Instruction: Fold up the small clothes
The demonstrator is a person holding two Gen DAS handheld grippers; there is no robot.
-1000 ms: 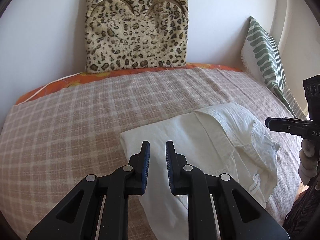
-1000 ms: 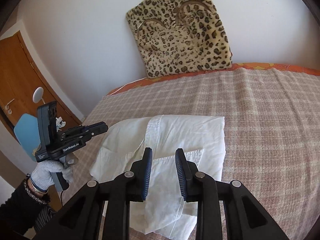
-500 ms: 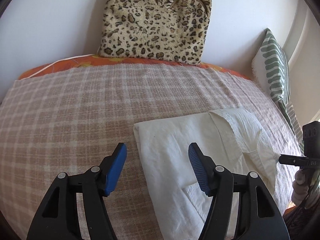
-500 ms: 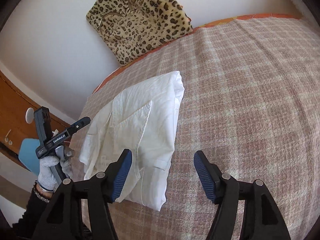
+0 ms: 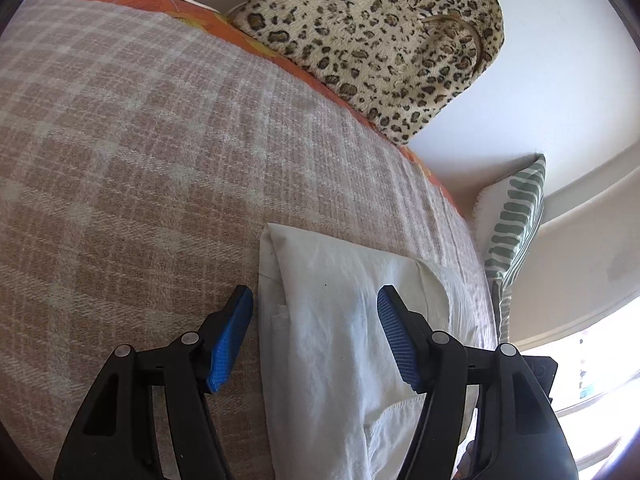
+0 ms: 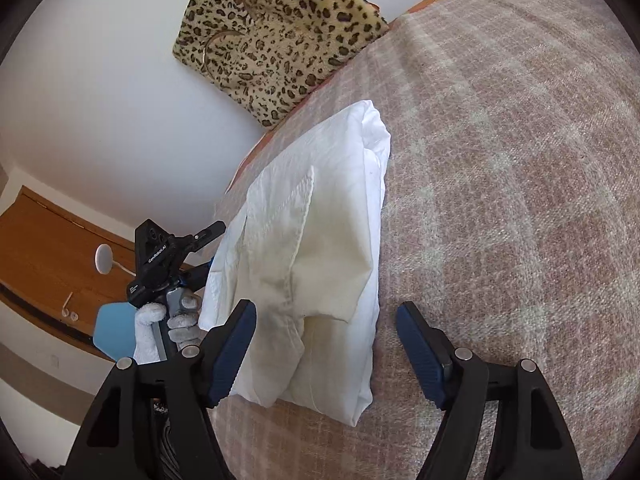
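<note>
A folded white shirt point(image 5: 340, 332) lies on the checked bedspread point(image 5: 140, 160). My left gripper point(image 5: 316, 332) is open and empty, low over the shirt's left edge, its jaws straddling that edge. In the right wrist view the same shirt point(image 6: 320, 256) lies ahead. My right gripper point(image 6: 326, 350) is open and empty, its jaws spanning the shirt's near right corner. The left gripper point(image 6: 192, 248) shows there at the shirt's far side, held by a gloved hand point(image 6: 164, 324).
A leopard-print cushion point(image 5: 384, 32) leans on the white wall behind the bed. A green-striped pillow point(image 5: 512, 220) stands at the bed's right end. A wooden door point(image 6: 48, 264) and a blue chair point(image 6: 114, 326) stand past the bed's left side.
Both grippers went from shut to open and dropped closer to the shirt, each tilting toward one of its sides. The shirt has stayed in place.
</note>
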